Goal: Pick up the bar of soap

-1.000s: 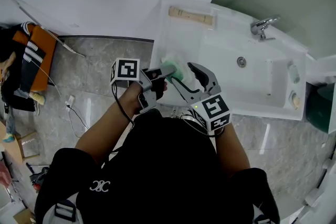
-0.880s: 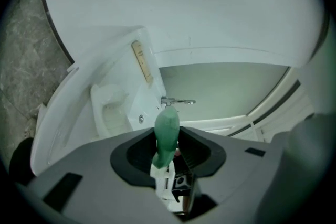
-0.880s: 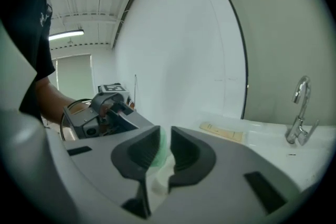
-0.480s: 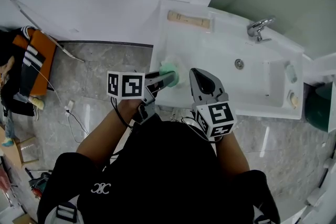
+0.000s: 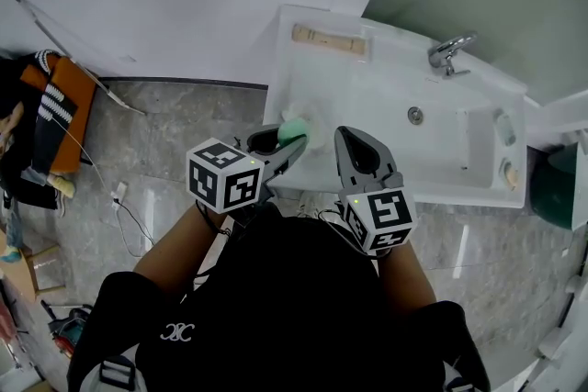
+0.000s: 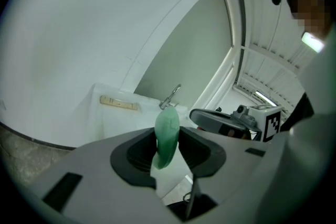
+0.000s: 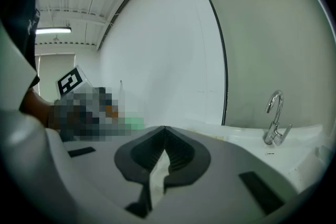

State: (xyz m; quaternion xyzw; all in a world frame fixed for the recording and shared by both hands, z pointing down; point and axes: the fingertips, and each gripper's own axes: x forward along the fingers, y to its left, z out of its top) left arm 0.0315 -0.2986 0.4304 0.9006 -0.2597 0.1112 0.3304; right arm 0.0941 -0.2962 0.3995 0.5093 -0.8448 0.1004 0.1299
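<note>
R hand-held gripper (image 5: 342,138) now shut; L hand-held gripper (image 5: 292,145), soap (image 6: 167,134) rolled.

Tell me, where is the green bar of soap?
In the head view, the green bar of soap is clamped in the left gripper, above the white sink's near left corner.

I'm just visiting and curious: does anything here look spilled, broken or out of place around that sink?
Nothing at the sink looks spilled or broken. The green soap sits edge-on in the left gripper. Only the clothes and a cable strewn on the floor look untidy.
</note>
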